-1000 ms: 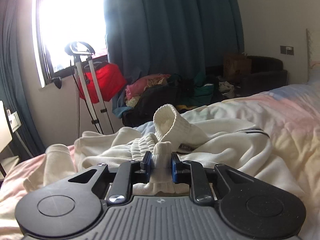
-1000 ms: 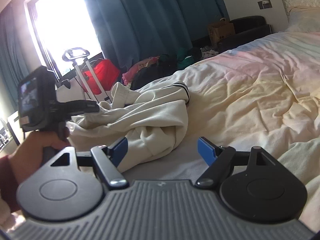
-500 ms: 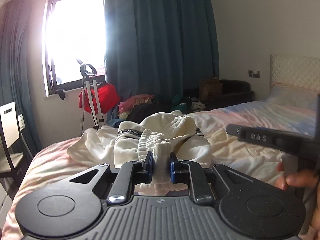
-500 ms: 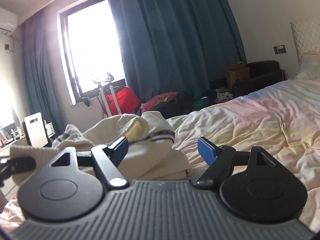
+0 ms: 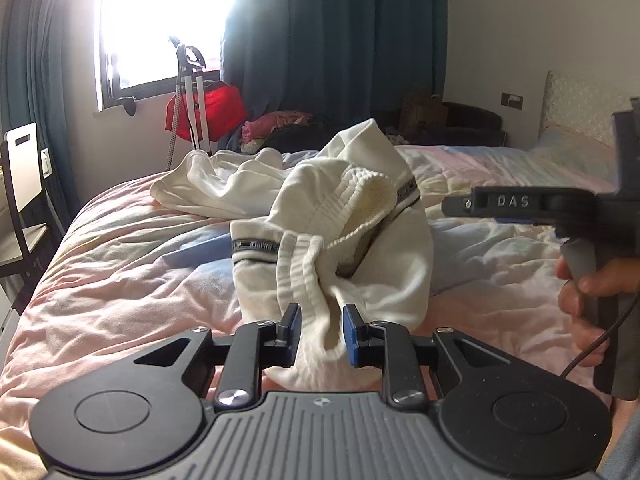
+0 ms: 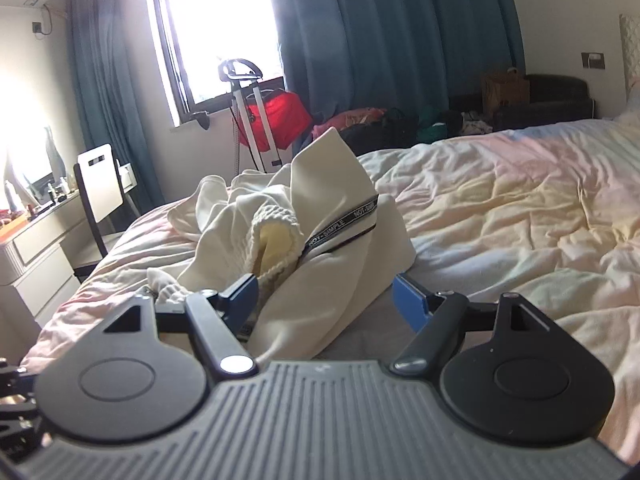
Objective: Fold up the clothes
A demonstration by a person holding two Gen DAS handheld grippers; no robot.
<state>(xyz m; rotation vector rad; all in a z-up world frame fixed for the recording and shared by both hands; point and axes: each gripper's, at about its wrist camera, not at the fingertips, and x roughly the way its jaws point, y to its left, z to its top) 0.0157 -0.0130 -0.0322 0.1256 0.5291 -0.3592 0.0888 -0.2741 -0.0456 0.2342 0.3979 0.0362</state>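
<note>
A cream sweatshirt (image 5: 352, 240) with ribbed cuffs and a black lettered band lies crumpled on the bed (image 5: 120, 264). My left gripper (image 5: 319, 336) is shut on a ribbed edge of it, cloth bunched between the blue pads, and lifts it off the bed. A second heap of the same cream cloth (image 5: 224, 188) lies behind. In the right wrist view the sweatshirt (image 6: 320, 240) stands in a peak just ahead. My right gripper (image 6: 324, 300) is open, its jaws wide apart, with cloth hanging between them. The right tool shows in the left wrist view (image 5: 560, 208).
The bed has a rumpled pink and yellow duvet (image 6: 500, 208). A white chair (image 6: 100, 188) and a desk (image 6: 32, 248) stand at the left. A red bag on a stand (image 6: 276, 116), piled clothes (image 6: 400, 124) and blue curtains lie beyond the bed.
My left gripper has drawn the sweatshirt up and back, away from the other cream heap. My right gripper has moved in close, so the cloth now hangs between its open jaws.
</note>
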